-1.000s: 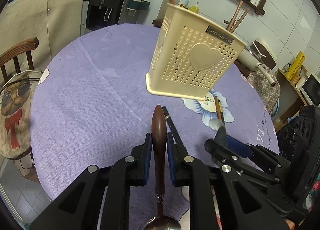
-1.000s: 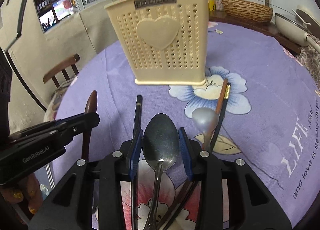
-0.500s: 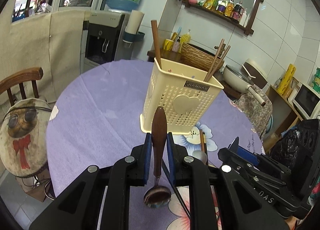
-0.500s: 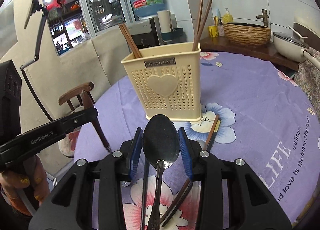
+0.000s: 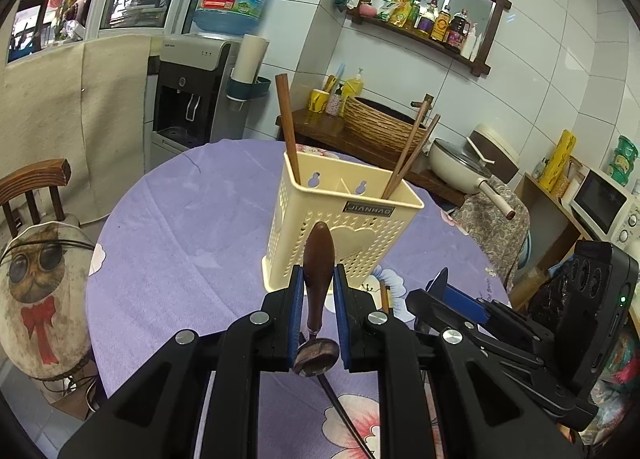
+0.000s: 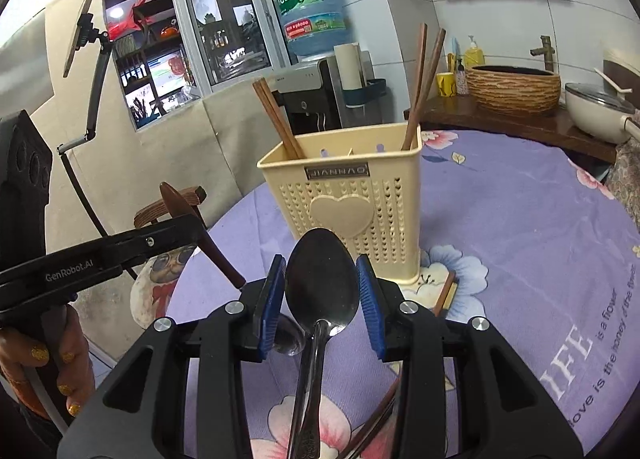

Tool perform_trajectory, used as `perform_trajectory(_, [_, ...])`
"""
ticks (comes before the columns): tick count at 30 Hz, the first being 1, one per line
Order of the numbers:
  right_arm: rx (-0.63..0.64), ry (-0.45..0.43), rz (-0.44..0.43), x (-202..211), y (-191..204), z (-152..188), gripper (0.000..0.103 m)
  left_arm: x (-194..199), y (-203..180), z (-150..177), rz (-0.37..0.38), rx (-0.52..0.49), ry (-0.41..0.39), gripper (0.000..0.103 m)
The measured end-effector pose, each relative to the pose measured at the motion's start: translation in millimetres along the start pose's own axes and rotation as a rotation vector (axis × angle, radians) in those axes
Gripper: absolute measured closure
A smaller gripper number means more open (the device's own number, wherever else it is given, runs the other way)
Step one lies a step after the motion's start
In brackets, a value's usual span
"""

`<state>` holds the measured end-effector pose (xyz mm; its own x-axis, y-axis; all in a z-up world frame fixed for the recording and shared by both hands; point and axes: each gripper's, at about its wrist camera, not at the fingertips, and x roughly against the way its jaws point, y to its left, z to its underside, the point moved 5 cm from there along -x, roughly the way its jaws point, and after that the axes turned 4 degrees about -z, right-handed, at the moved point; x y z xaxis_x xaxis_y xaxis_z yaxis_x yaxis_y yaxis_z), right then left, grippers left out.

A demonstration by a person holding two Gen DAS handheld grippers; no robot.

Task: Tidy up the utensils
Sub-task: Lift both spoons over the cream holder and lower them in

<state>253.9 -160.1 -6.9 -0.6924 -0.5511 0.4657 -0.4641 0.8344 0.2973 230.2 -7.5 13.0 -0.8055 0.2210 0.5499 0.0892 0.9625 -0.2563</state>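
blue-padded fingers of the left gripper (image 5: 319, 291) pinch the dark wooden-handled spoon (image 5: 318, 259) by its handle, bowl hanging low. the right gripper (image 6: 321, 291) clamps the steel spoon (image 6: 321, 283) by its bowl, handle trailing back. beyond both, on the purple floral tablecloth (image 6: 520, 227), stands the cream perforated plastic utensil holder (image 6: 348, 199) with brown wooden chopsticks (image 6: 424, 87).

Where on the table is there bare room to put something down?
Bare cloth spreads left of the holder toward the chair, and right of it around the printed words. It is crowded in front of the holder, where chopsticks and another spoon lie.
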Motion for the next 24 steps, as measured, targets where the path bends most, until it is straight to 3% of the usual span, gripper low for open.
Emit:
perform_trajectory(8, [0.058,-0.078,0.013,1,2,-43,0.066,6,-11,-33,0.067,-0.016,-0.01,0.088])
perform_trajectory(15, [0.101,-0.178,0.035,0,5,-116,0.066,31,-27,-101,0.119,-0.039,-0.11,0.088])
perform_trajectory(19, [0.099,-0.252,0.082,-6,0,-164,0.066,34,-34,-143,0.096,-0.035,-0.172,0.088])
perform_trajectory(24, [0.128,-0.315,0.153,-24,-6,-194,0.066,6,-35,-170,0.034,-0.024,-0.176,0.088])
